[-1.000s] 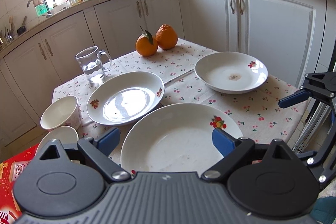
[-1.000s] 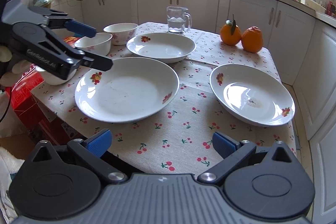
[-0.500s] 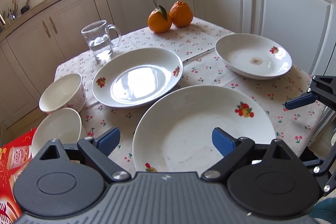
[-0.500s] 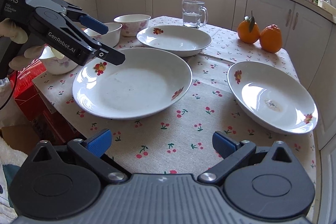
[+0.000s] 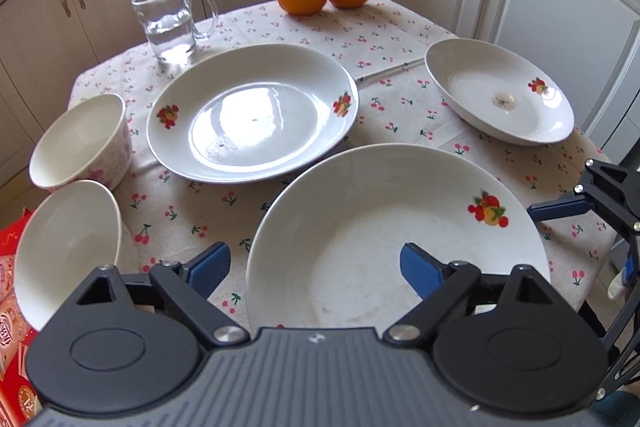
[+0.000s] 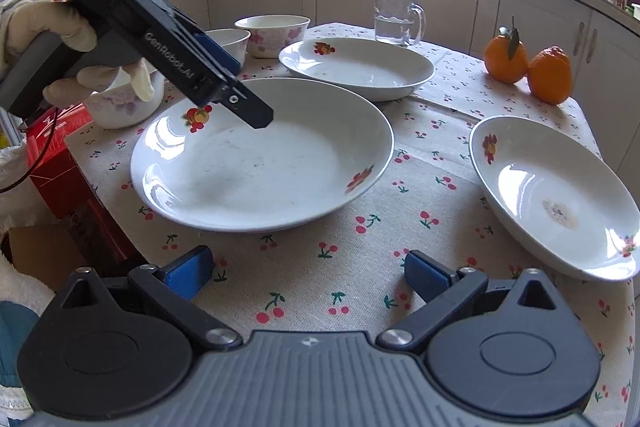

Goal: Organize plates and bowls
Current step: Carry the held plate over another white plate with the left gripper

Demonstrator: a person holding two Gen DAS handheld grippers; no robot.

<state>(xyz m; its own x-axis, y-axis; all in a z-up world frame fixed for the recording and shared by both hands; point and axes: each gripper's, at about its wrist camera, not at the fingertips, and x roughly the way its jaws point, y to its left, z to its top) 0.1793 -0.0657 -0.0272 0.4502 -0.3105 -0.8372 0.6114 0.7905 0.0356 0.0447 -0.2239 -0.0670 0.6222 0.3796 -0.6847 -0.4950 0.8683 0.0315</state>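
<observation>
I see the cherry-print cloth-covered desk (image 6: 320,267) fill more of both views than a second ago, so I judge both hands are closing in to begin stacking. The large white ceramic plate with fruit motifs (image 5: 384,235) sits nearest the desk's front edge; its surface looks dull and faintly smeared. Behind it lies the glossy second white plate (image 5: 252,113), and to its right the smaller white dish with a brown stain (image 5: 500,95). Two white bowls (image 5: 80,143) stand at its left. My left gripper (image 5: 316,263) straddles the large plate's near rim, jaws apart though just narrowing, nothing clamped. My right gripper (image 6: 308,273) hovers wide apart, empty.
</observation>
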